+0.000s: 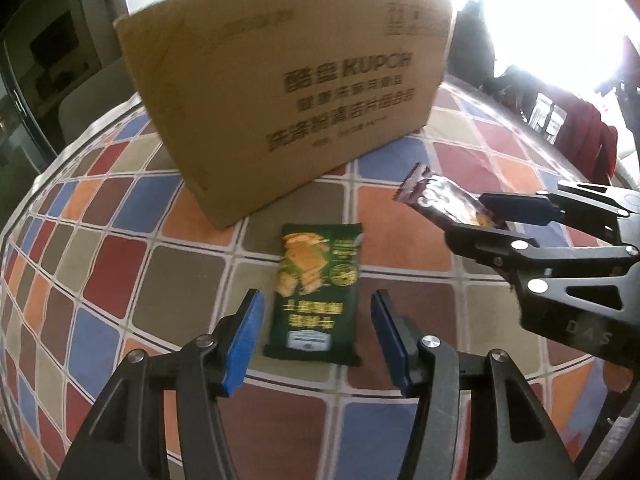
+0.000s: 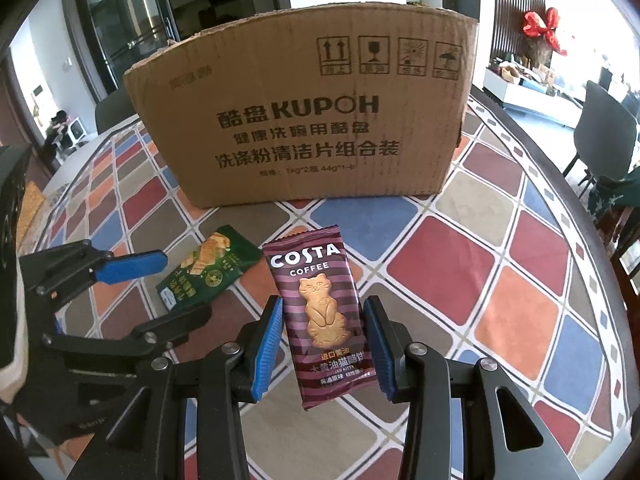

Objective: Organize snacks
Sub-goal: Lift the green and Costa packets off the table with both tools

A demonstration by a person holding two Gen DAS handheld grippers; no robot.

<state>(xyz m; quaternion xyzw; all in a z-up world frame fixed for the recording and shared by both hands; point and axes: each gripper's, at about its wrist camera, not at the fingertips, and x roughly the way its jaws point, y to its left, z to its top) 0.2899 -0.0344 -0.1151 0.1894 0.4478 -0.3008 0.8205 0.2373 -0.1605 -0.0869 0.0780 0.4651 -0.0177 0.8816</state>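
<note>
The right gripper [image 2: 325, 344] is clamped on a glossy purple Costa biscuit packet [image 2: 323, 316]; the left gripper [image 1: 317, 338], jaws apart, flanks a flat green cracker packet [image 1: 316, 292] lying on the colourful checked tablecloth [image 1: 400, 216] before a corrugated cardboard box [image 2: 308, 120]

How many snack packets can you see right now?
2. The green packet lies flat on the tablecloth, between the left gripper's open jaws. The purple Costa packet is clamped in the right gripper. The cardboard box may hide more.
</note>
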